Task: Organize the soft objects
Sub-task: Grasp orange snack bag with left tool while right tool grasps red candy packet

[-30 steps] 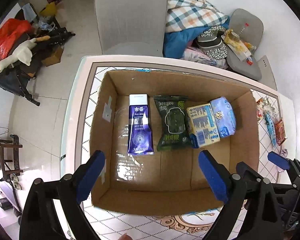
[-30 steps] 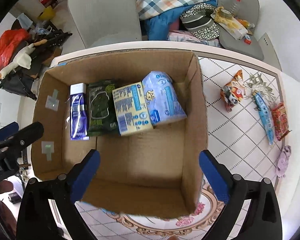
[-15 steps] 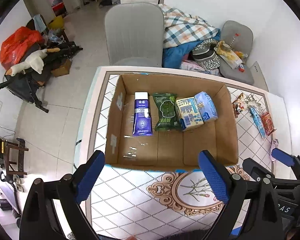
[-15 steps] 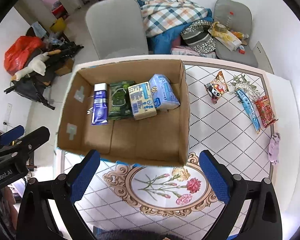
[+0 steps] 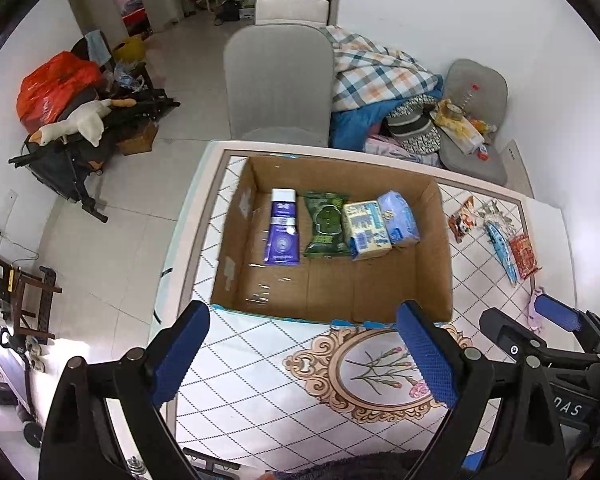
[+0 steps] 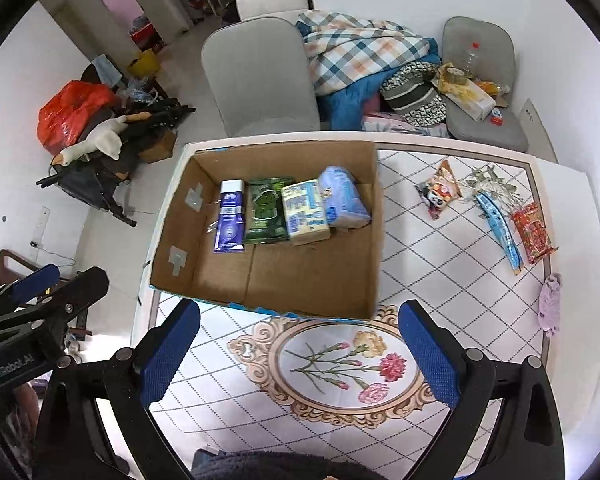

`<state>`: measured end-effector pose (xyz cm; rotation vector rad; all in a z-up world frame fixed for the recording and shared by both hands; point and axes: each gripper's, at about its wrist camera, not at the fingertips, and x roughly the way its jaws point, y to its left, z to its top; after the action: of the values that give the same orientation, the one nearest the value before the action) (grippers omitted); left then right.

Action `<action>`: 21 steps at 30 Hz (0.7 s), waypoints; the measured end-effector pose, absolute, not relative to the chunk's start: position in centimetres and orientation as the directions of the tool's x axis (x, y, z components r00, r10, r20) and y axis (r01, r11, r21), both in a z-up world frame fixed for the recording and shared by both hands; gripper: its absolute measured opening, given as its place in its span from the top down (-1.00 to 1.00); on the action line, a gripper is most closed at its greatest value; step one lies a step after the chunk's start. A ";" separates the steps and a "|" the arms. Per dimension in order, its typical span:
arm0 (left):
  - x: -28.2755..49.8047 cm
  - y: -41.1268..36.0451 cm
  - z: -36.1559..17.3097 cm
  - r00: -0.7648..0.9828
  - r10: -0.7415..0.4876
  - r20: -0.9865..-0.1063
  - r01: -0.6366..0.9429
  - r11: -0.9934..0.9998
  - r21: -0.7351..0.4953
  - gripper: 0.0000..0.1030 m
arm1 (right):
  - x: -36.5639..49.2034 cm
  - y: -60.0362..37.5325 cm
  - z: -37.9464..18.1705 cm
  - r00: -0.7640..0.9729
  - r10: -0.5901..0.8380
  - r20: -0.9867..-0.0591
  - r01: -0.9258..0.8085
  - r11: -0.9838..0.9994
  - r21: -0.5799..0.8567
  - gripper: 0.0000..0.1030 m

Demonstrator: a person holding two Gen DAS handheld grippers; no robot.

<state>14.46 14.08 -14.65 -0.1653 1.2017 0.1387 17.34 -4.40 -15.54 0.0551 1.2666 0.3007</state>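
An open cardboard box (image 5: 440, 248) (image 6: 372, 240) stands on the patterned table. Along its far side lie a blue-purple pouch (image 5: 282, 232) (image 6: 230, 222), a dark green pack (image 5: 325, 224) (image 6: 266, 210), a yellow-blue pack (image 5: 367, 230) (image 6: 304, 212) and a light blue soft pack (image 5: 400, 218) (image 6: 342, 196). My left gripper (image 5: 304, 354) is open and empty, high above the table in front of the box. My right gripper (image 6: 300, 354) is open and empty, also in front of the box.
Right of the box lie a snack bag (image 6: 440, 194), a silver wrapper (image 6: 492, 180), a blue stick pack (image 6: 500, 232), a red packet (image 6: 534, 232) and a purple cloth (image 6: 550, 306). Grey chairs (image 6: 260, 80) with blankets stand behind the table. Clutter sits on the floor at left.
Both grippers have pulled back and up from the box. The box now looks smaller and more of the table front shows. Both stay open.
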 end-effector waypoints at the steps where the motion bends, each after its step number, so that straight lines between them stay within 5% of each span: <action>1: 14.8 13.2 -14.7 0.359 0.012 -0.933 -0.181 0.982 -0.056 -0.86 | 17.5 -5.0 -15.8 0.262 0.256 -0.931 -0.183 0.960 0.212 -0.96; 13: 26.3 -4.1 -18.5 0.305 -0.117 -0.945 0.090 0.992 -0.093 -0.86 | 23.8 -24.3 -20.3 0.244 0.070 -0.967 0.099 0.990 0.096 -0.96; 21: 36.9 -15.2 -29.6 0.105 -0.043 -0.994 0.281 0.959 -0.012 -0.86 | 32.3 -38.3 -29.2 0.110 -0.011 -0.994 0.196 0.981 0.011 -0.96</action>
<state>36.91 -15.17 -29.58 0.1980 1.4486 -0.2417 32.26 -38.26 -29.20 0.1529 1.4545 -0.1524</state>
